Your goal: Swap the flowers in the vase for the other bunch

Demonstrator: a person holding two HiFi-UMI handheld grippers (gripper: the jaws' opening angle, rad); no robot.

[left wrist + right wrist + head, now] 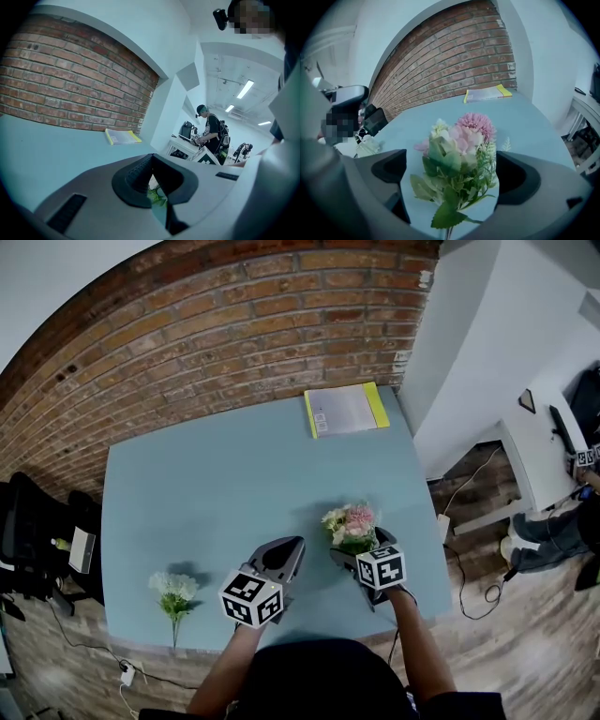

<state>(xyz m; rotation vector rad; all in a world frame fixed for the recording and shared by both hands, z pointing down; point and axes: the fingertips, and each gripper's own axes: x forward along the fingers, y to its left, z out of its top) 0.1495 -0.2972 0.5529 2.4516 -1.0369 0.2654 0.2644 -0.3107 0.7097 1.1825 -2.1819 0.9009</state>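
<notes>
Head view: a brick wall [216, 343] backs the pale blue table [216, 484] where a flower swap is in hand. A yellow-edged folder [347, 410] lies well beyond both grippers, seemingly no part of the work. The left gripper [292, 547] hovers just left of the right one, its jaw tips pressed together on nothing visible, probably parked until a second hold is needed. The right gripper [364, 547] has its jaws spread wide to either side of the pink bunch [352, 524], which stands upright between them with neither jaw clearly touching it. The wide stance looks meant to clear the leaves before closing low on the stems. No vase can be made out in any view; if present, it is hidden beneath the foliage. The white bunch [174, 593] lies flat on the table left of the left gripper, well apart, heads away from the person, apparently the replacement.
</notes>
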